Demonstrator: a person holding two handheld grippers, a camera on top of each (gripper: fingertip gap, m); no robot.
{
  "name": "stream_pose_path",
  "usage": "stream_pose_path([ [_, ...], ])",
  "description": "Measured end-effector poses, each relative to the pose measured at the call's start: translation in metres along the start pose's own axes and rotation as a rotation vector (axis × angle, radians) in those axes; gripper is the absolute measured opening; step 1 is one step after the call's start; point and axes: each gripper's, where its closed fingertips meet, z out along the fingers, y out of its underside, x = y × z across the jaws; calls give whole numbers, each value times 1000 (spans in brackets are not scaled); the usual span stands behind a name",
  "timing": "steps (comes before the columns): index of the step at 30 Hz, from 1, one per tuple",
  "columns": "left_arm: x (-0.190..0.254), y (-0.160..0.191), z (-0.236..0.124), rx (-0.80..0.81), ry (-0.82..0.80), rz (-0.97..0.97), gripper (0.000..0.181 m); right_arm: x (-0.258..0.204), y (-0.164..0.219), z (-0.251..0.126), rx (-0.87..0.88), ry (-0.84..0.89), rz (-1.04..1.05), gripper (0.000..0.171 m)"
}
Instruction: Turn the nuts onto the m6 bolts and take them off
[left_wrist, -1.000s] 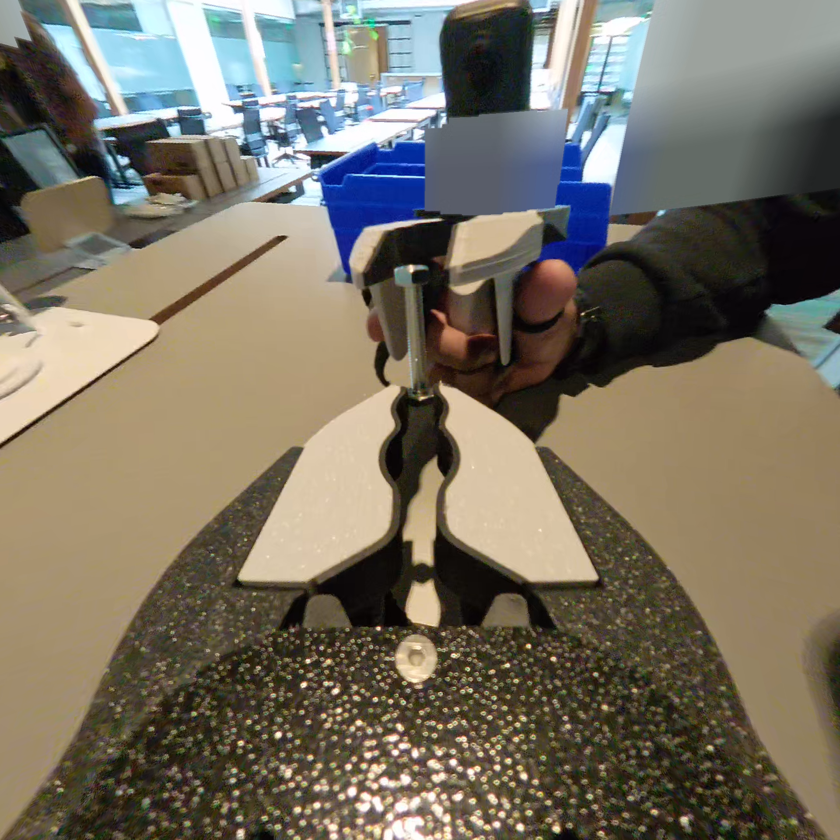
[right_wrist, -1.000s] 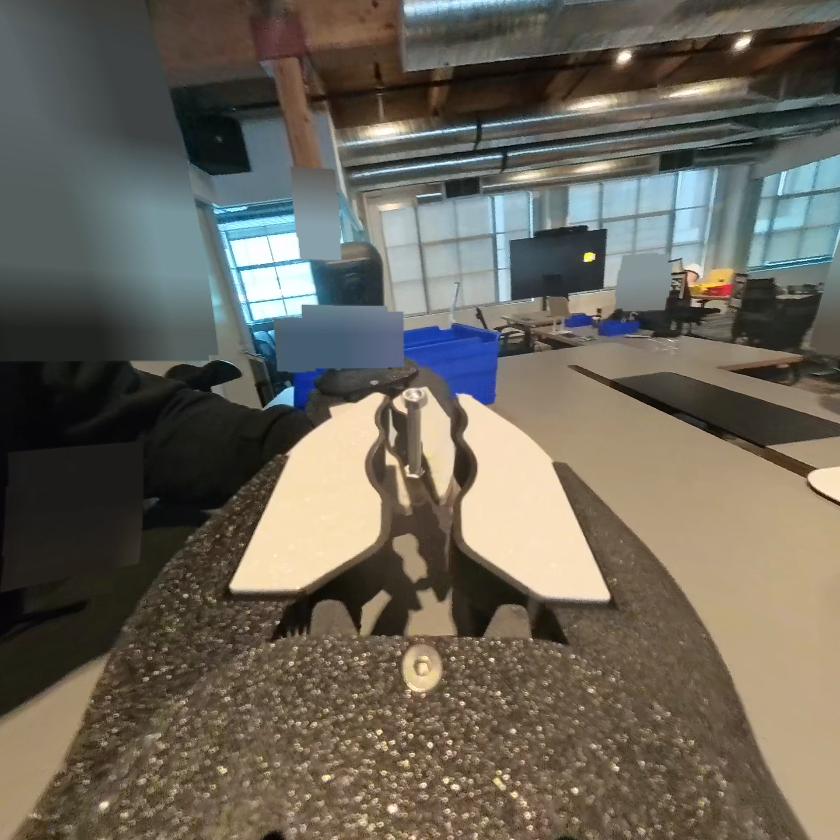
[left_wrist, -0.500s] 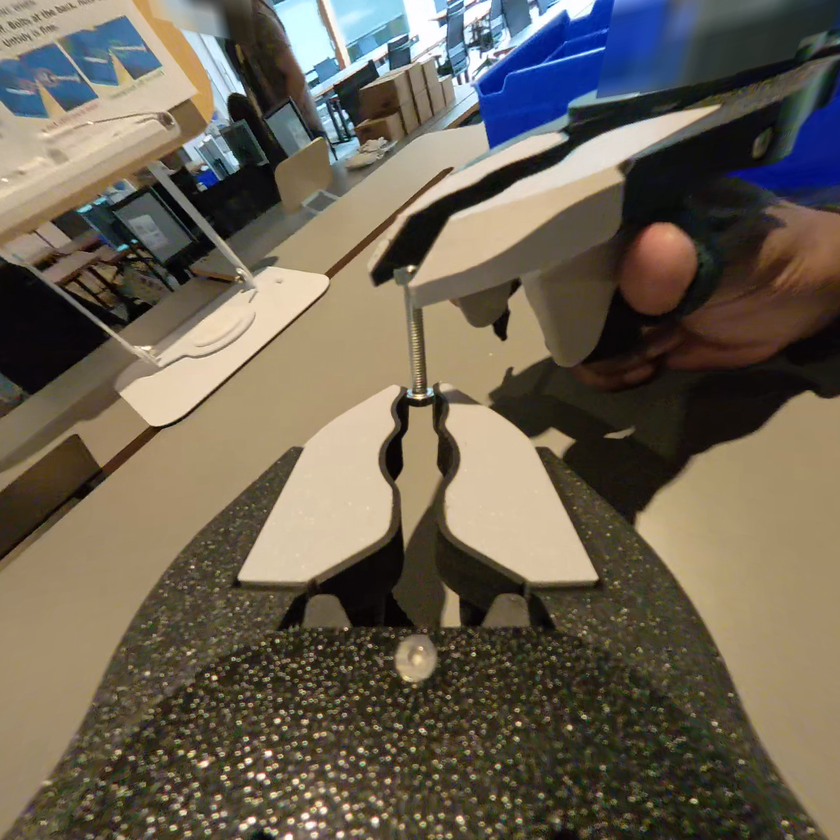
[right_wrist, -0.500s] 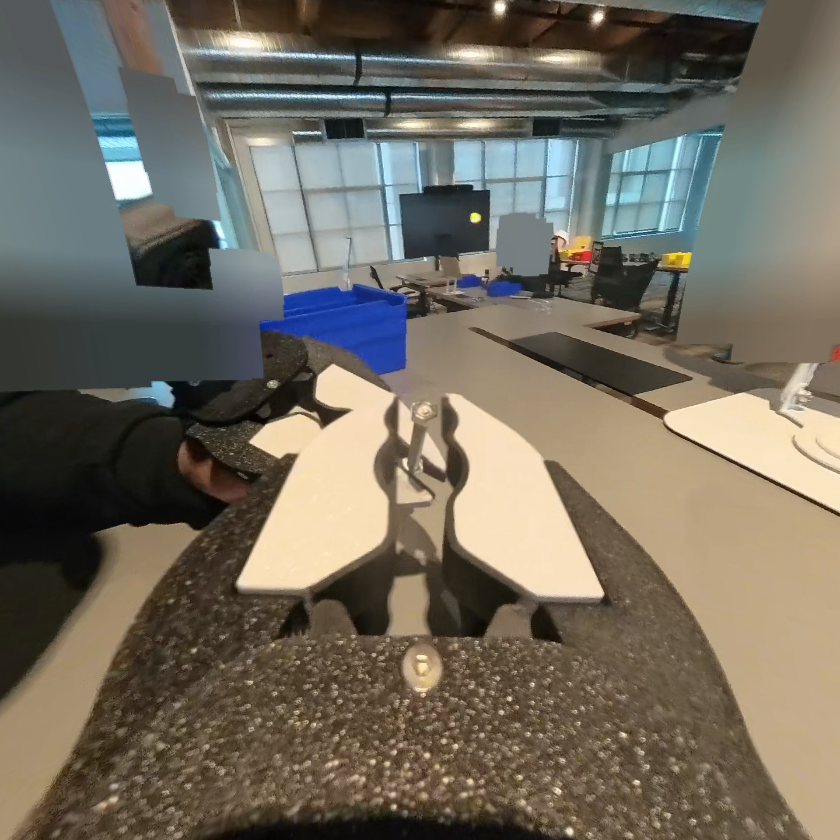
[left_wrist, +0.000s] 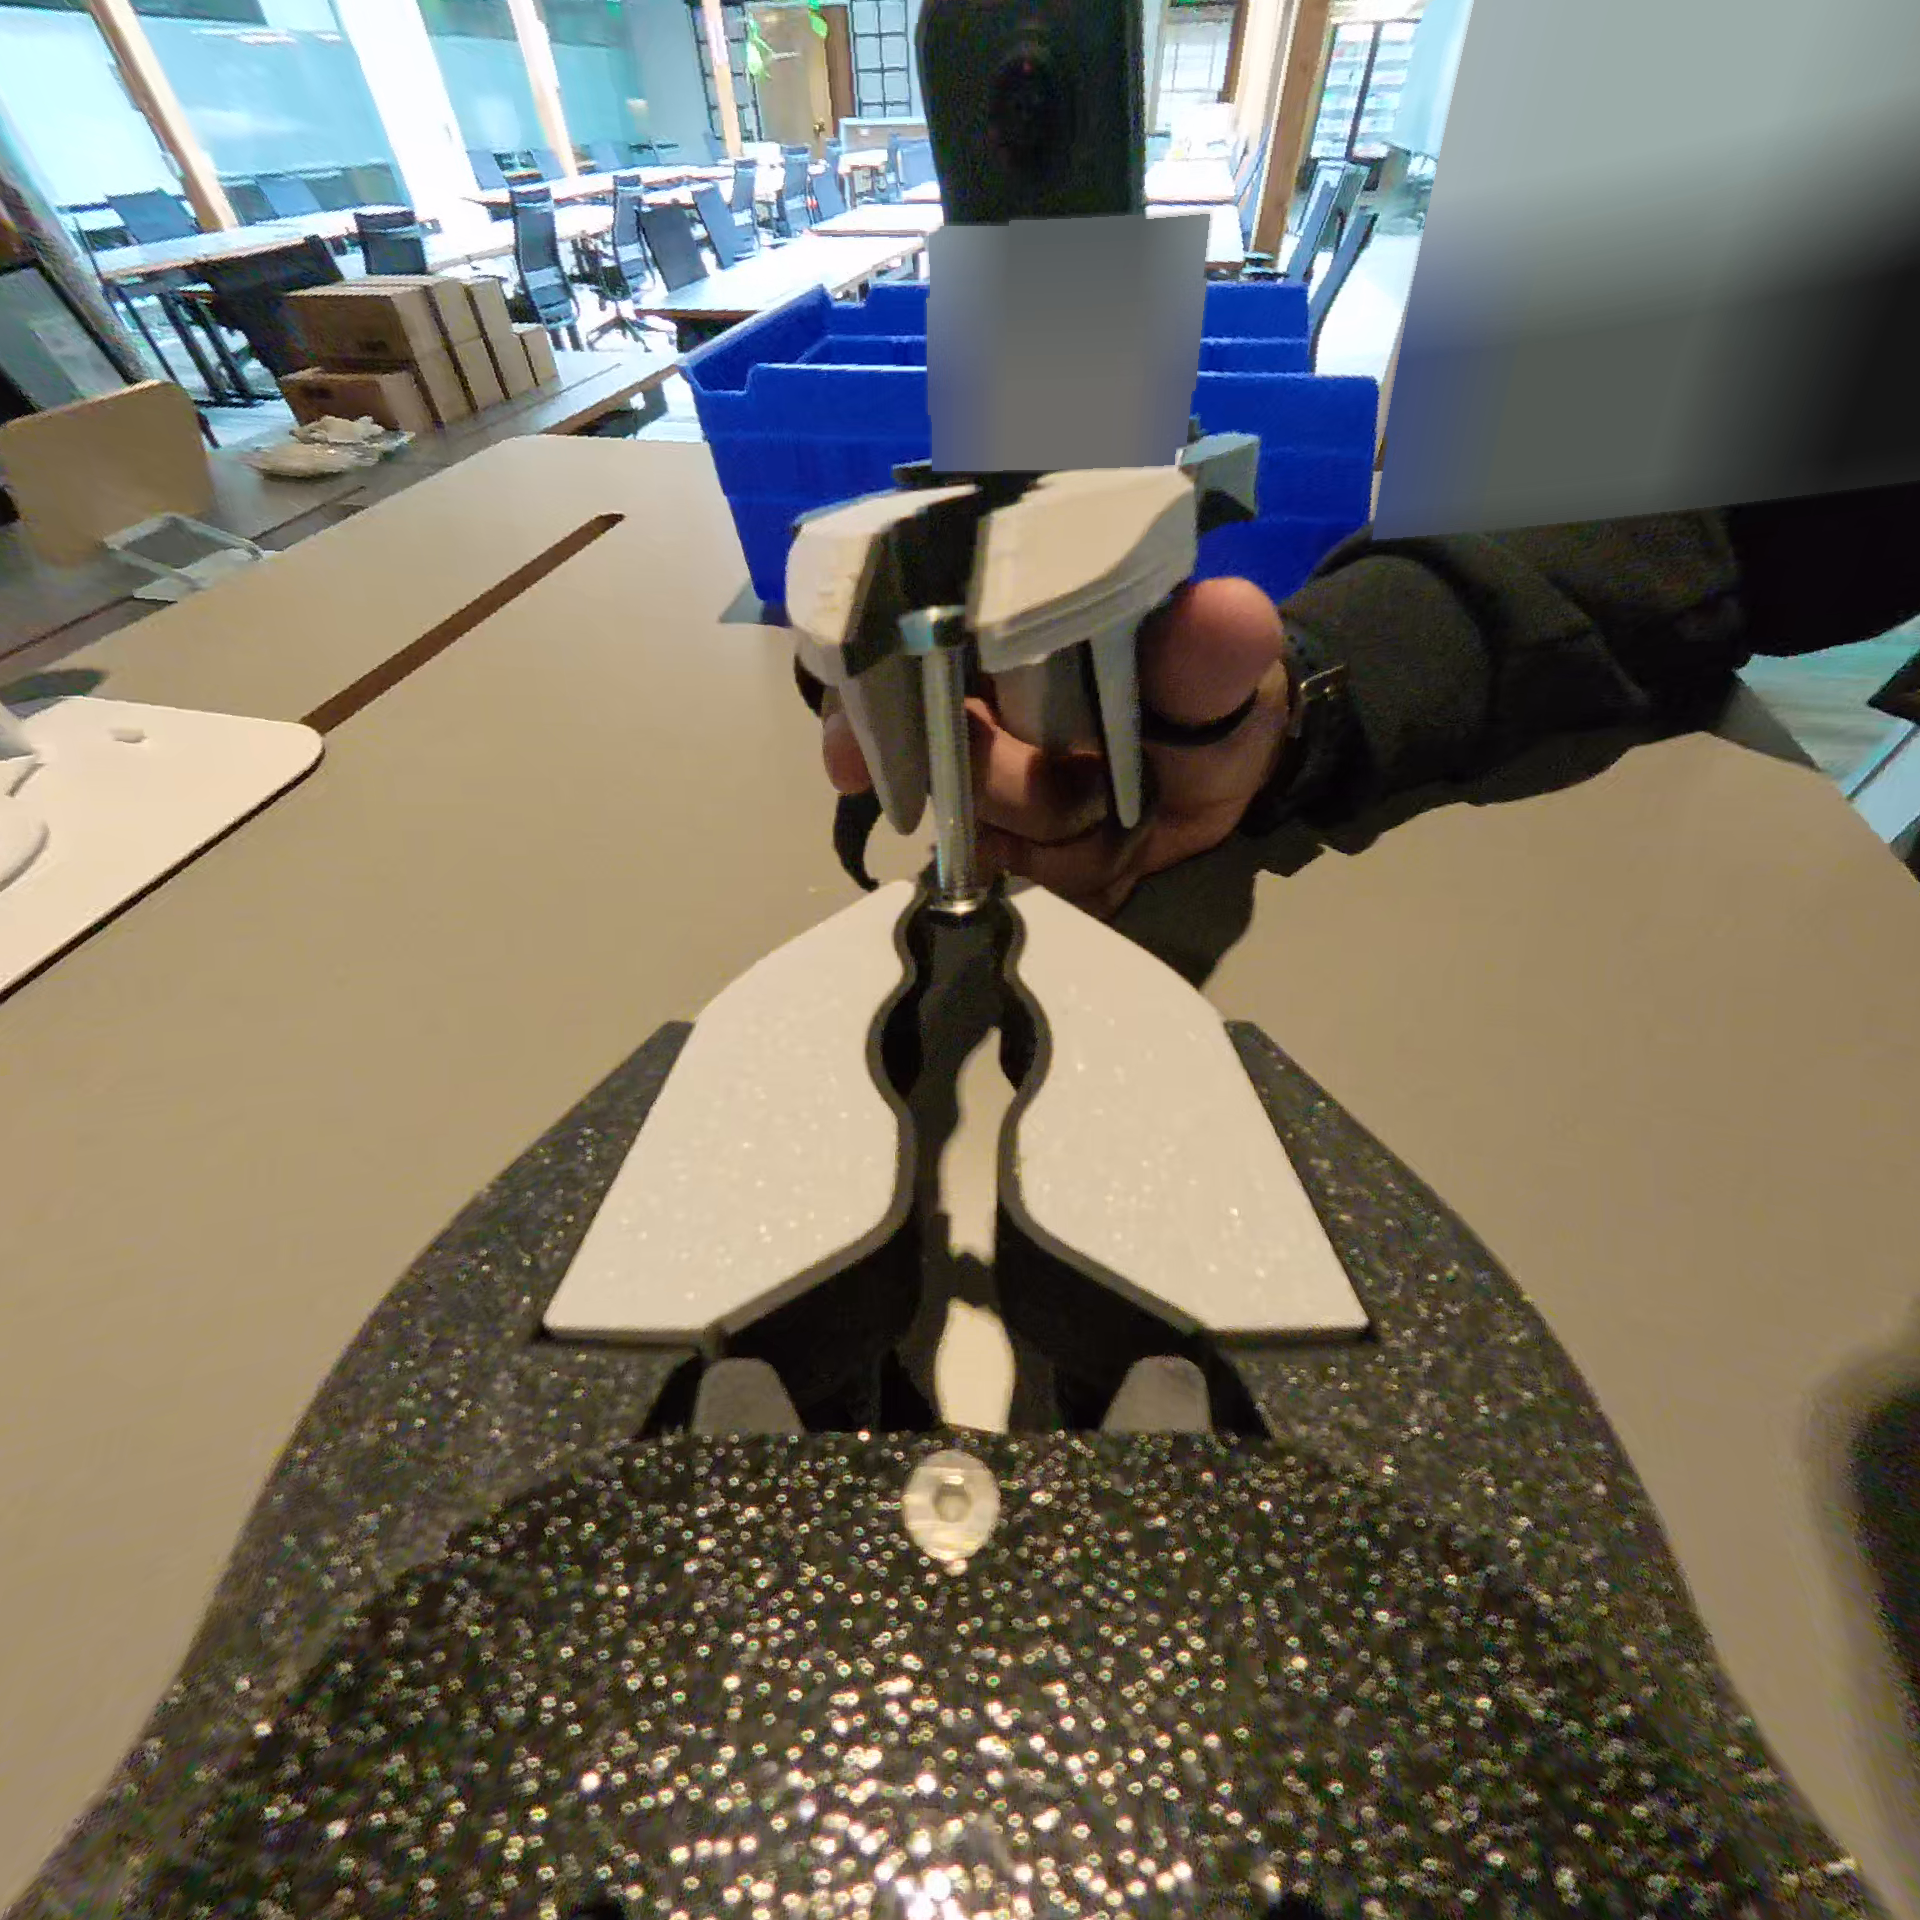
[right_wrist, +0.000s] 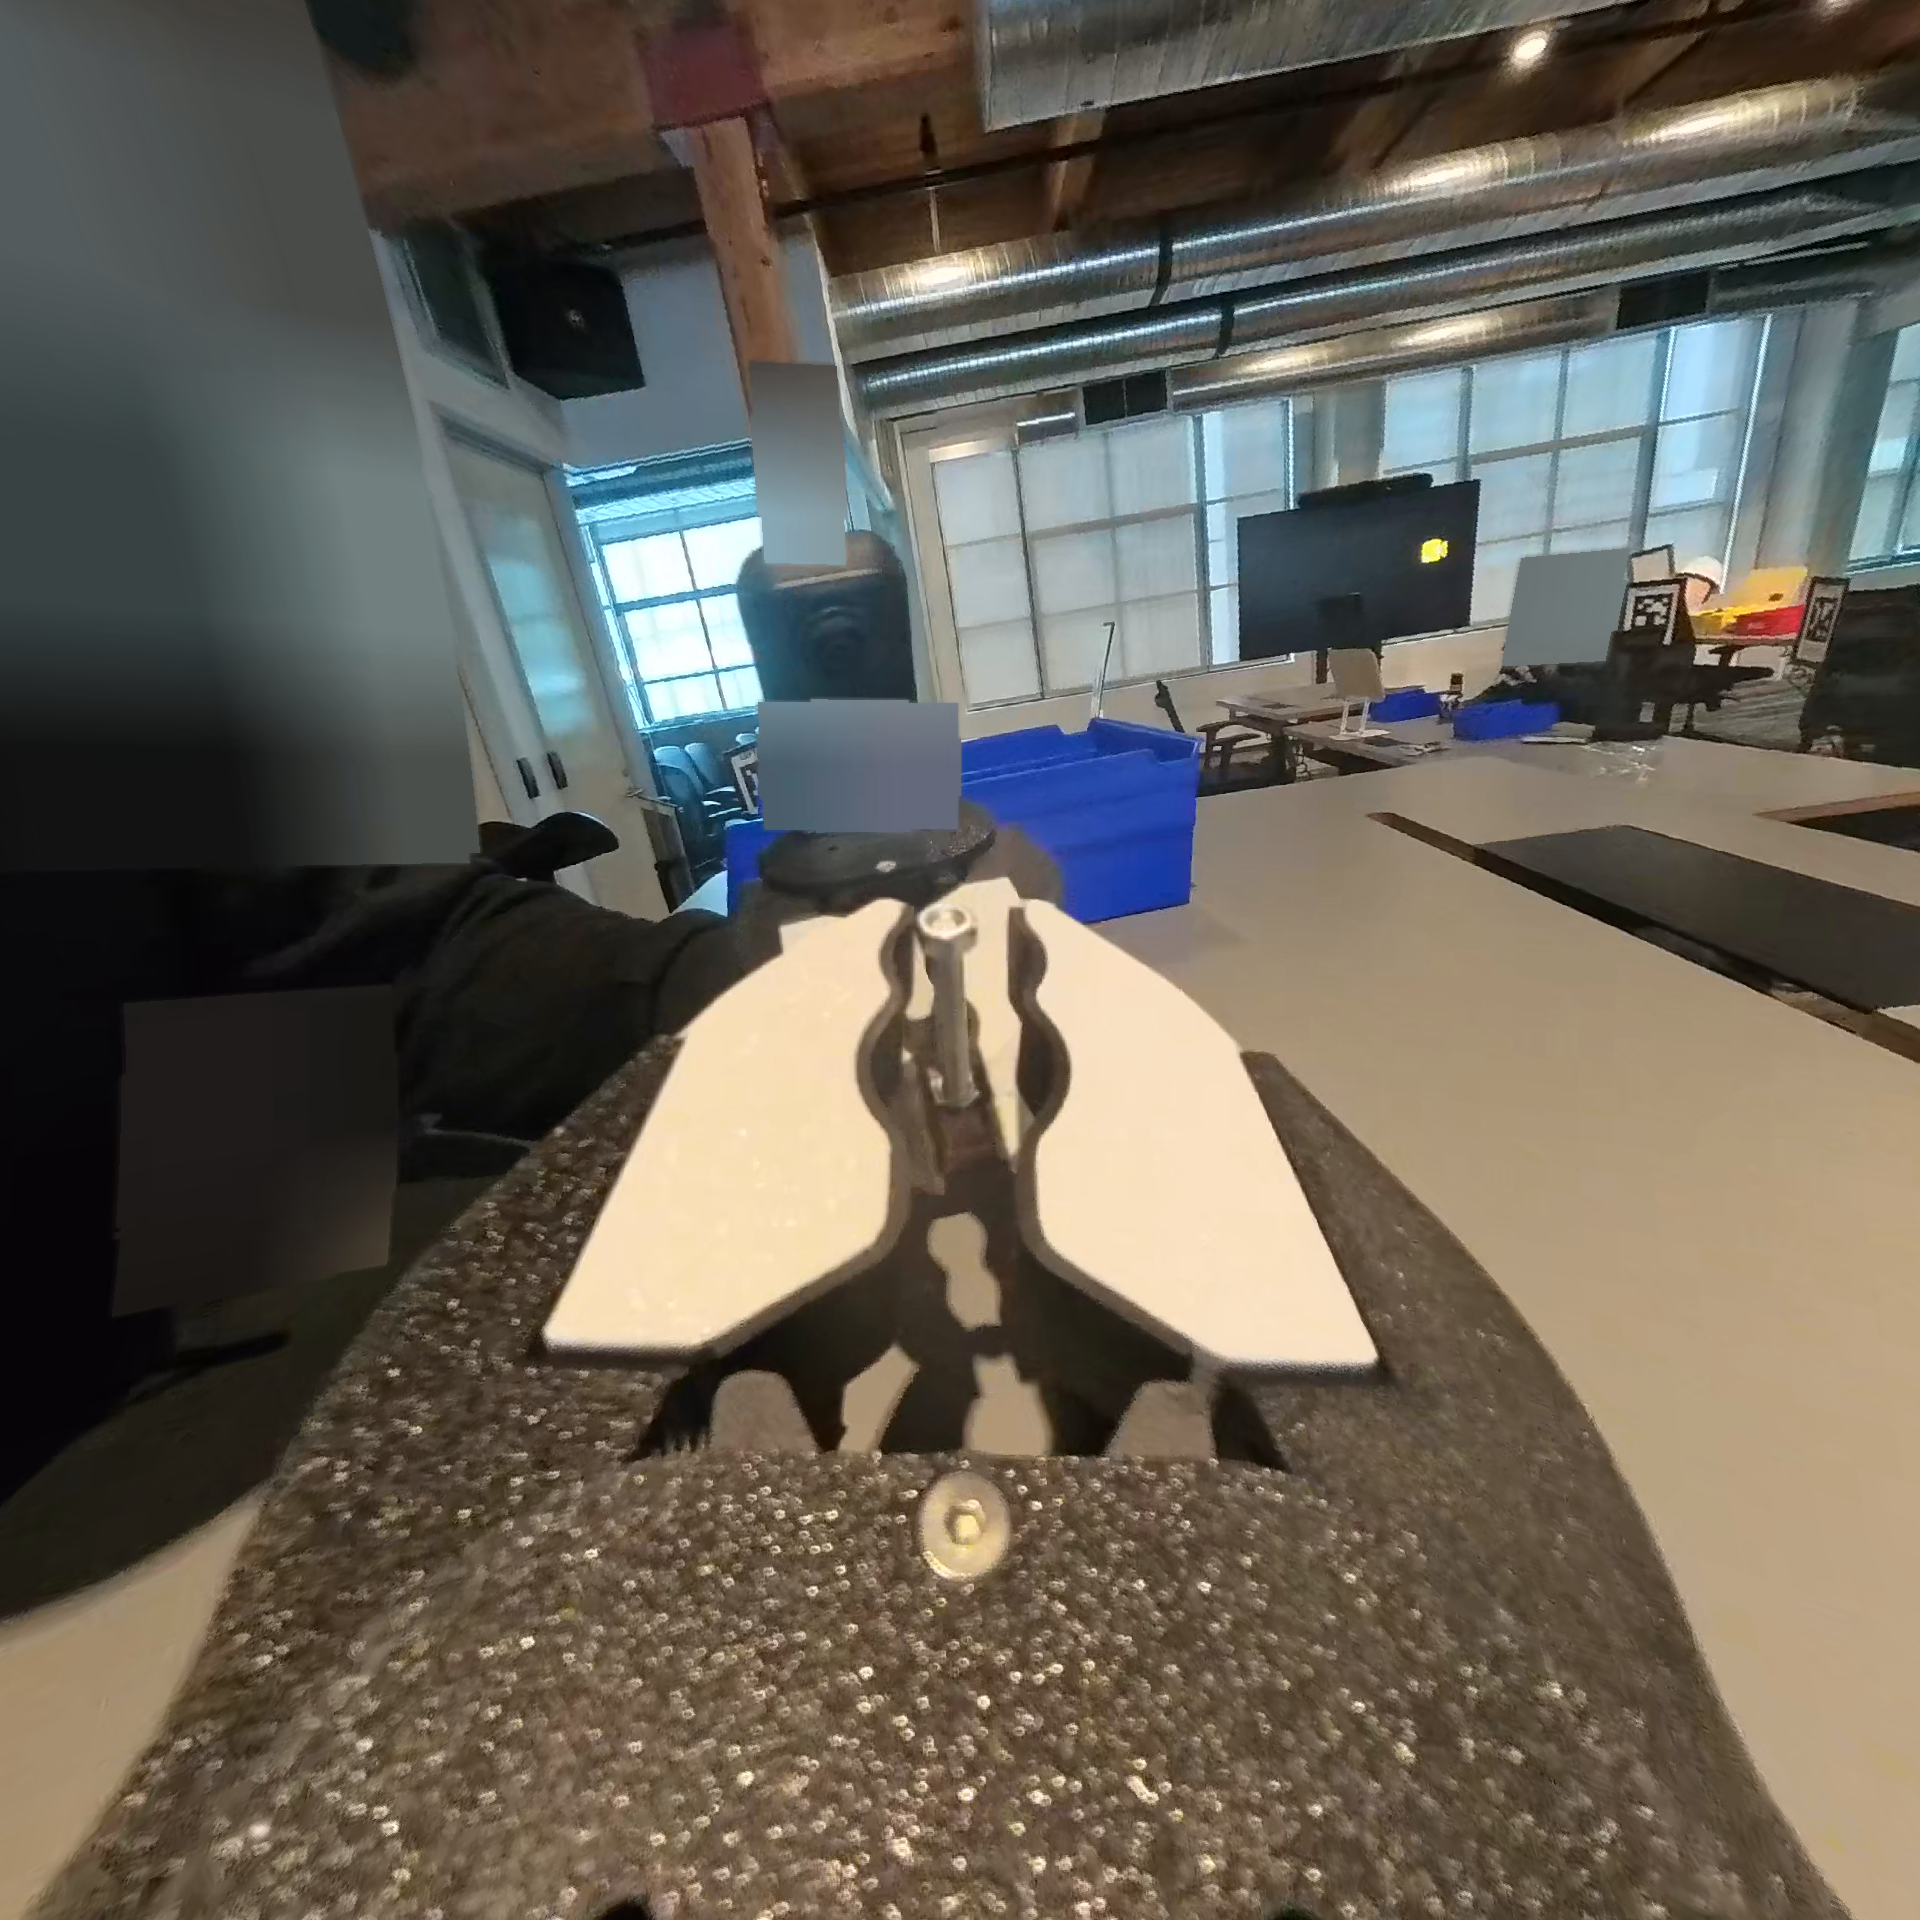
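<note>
Steel bolt (left_wrist: 951, 758) stands upright, head uppermost.

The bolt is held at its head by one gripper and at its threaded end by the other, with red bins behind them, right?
Nearly: the bins are blue, as the left wrist view shows. The bolt is held at its head by the right gripper and at its threaded end by the left gripper.
</note>
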Motion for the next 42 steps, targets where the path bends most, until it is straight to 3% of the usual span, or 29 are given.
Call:
stream_pose_path([
  [3, -7, 2, 2, -21, -70, 9, 10, 3, 1, 1, -8, 41, -20, 10],
  [7, -36, 7, 0, -61, -350, 39, 10, 32, 4, -4, -36, 280, -36, 11],
  [10, -44, 9, -2, -88, -461, 82, 10, 38, 8, -5, -62, 363, -62, 11],
  [14, -40, 4, -4, -32, -356, 16, 10, 32, 1, -6, 2, 258, 19, 38],
  [21, -12, -5, -6, 44, -37, -79, 10, 7, -4, -2, 43, 31, 61, 25],
  [28, 6, -4, -5, 36, 101, -94, 10, -4, -5, -1, 52, -52, 62, 15],
  [32, -6, -3, -3, 30, 1, -99, 10, 7, -3, -1, 37, 44, 43, 11],
  [38, -41, 7, -3, -66, -414, 50, 10, 39, 4, -7, -25, 371, -15, 12],
  [42, -38, 4, -3, -33, -359, 26, 10, 35, -1, -9, 17, 328, 0, 33],
])
